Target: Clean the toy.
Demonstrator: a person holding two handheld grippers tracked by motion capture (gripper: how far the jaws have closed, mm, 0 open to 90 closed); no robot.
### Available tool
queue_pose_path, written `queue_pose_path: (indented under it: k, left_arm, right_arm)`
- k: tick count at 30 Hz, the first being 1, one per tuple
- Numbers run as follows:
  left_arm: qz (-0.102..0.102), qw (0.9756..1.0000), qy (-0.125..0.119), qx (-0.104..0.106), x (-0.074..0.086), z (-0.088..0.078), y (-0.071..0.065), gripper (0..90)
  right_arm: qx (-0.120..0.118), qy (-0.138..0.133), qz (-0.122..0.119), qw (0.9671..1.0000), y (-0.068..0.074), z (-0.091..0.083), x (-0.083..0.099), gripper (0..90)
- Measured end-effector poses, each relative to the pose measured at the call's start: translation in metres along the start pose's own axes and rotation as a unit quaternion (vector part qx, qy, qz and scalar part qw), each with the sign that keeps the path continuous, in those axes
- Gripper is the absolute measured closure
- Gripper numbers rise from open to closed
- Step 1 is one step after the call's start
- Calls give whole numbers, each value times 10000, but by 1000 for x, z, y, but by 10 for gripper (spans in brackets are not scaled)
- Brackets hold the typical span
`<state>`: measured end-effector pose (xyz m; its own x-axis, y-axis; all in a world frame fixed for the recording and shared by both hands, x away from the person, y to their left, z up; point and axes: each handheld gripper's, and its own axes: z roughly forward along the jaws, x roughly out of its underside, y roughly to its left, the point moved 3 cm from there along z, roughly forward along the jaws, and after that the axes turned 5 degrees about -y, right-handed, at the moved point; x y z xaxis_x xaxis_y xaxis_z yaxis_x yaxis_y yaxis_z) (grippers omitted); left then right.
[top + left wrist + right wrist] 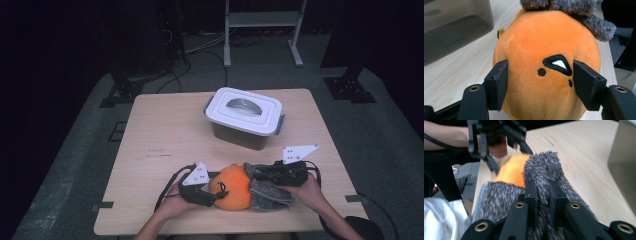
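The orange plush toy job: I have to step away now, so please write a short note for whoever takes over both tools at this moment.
Left tool: shut on the round orange plush toy, jaws pressing its two sides by the stitched face.
Right tool: shut on the grey furry fabric part at the toy's other end.
Where things are: the toy lies on the light wooden table at the near edge, between the hands. The grey plastic storage box with the white lid stands farther back, apart from the toy.
Done: both grips are on.
Left: the lid is still on; probably the toy goes into the box.
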<state>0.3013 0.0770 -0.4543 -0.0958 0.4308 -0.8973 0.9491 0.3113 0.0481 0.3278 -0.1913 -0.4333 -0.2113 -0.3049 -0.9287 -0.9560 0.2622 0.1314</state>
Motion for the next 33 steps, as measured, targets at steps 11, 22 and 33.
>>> queue_pose_path:
  k: [11, 22, 33]
  left_arm:
    - [-585, 9982, -32, 160, -3, -1, 4, 133]
    - [-368, 9992, 97, 75, -5, 7, 3, 318]
    - [759, 9959, 38, -492, -12, 5, -8, 341]
  right_arm:
    - [-151, 47, -175, 9997, 2, 26, -14, 784]
    - [-229, 3, -267, 9994, 10, 17, -13, 784]
    - [-43, -39, -544, 9985, 7, 33, -37, 787]
